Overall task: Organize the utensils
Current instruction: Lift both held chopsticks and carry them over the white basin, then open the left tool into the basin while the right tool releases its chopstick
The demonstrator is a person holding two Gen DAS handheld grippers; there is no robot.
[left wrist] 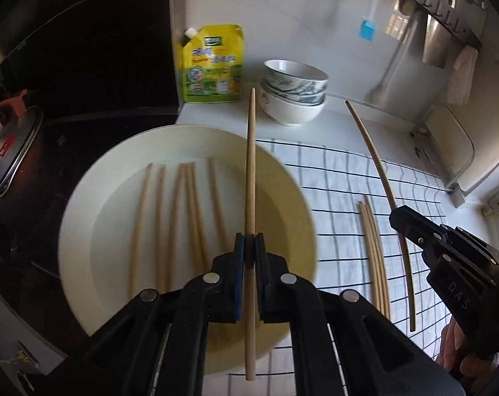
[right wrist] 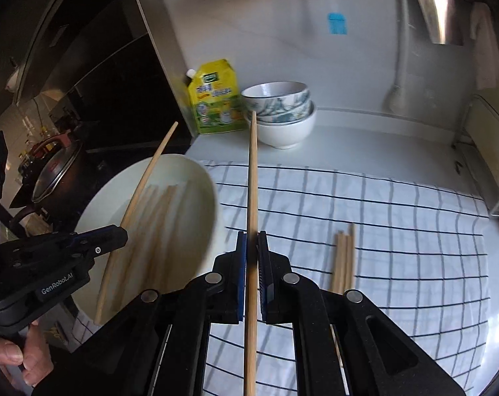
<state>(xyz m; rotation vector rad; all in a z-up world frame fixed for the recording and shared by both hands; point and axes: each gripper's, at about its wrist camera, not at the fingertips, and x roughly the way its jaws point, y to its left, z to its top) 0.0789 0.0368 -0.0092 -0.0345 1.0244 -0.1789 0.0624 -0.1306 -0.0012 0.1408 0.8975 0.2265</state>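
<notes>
My left gripper (left wrist: 250, 238) is shut on one wooden chopstick (left wrist: 251, 165), held in the air above a cream plate (left wrist: 84, 217). Several more chopsticks (left wrist: 180, 204) lie in that plate. My right gripper (right wrist: 252, 242) is shut on another chopstick (right wrist: 253, 171), raised over a white cloth with dark checks (right wrist: 398, 231). A small bundle of chopsticks (right wrist: 343, 257) lies side by side on the cloth. Each gripper appears in the other's view: the right gripper (left wrist: 396, 214) with its bent-looking chopstick (left wrist: 378, 168), the left gripper (right wrist: 123, 232) beside the plate (right wrist: 196, 178).
A stack of bowls (left wrist: 294, 92) and a yellow refill pouch (left wrist: 213, 66) stand against the back wall. A lidded pot (left wrist: 8, 158) sits on the dark hob to the left. A rack (left wrist: 457, 151) stands at the right; a blue brush (left wrist: 368, 26) hangs on the wall.
</notes>
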